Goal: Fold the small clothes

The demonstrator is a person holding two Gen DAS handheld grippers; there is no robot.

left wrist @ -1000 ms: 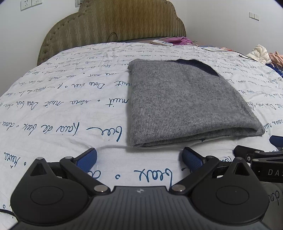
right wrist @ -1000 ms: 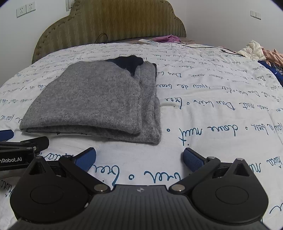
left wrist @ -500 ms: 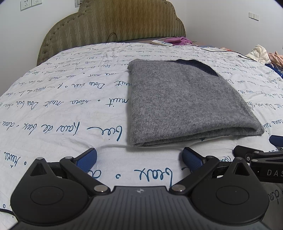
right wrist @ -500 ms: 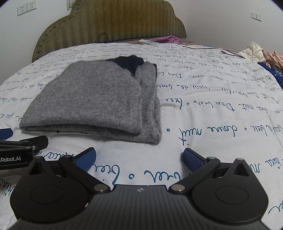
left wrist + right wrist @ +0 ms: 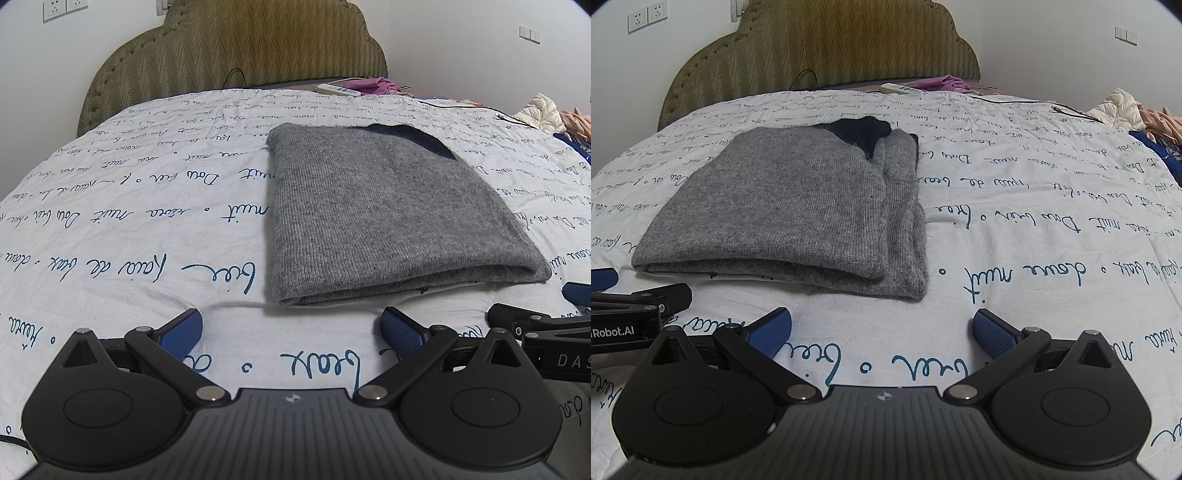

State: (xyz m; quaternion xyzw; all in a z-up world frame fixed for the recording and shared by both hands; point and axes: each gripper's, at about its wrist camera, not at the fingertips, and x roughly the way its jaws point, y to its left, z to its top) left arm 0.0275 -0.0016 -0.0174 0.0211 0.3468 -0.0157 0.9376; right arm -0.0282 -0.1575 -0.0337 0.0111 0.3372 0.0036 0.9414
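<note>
A grey knit sweater [image 5: 376,214] with a dark navy collar lies folded flat on the bed; it also shows in the right wrist view [image 5: 798,210]. My left gripper [image 5: 291,332] is open and empty, just in front of the sweater's near left corner. My right gripper [image 5: 882,332] is open and empty, just in front of the sweater's near right corner. The right gripper's tip shows at the right edge of the left wrist view [image 5: 535,325]. The left gripper's tip shows at the left edge of the right wrist view [image 5: 646,299].
The bed has a white sheet [image 5: 129,229] with blue script and an olive padded headboard [image 5: 236,55]. A white power strip [image 5: 336,89], a purple garment [image 5: 380,85] and a black cable [image 5: 461,105] lie at the far edge. Loose clothes [image 5: 1126,110] are piled at the right.
</note>
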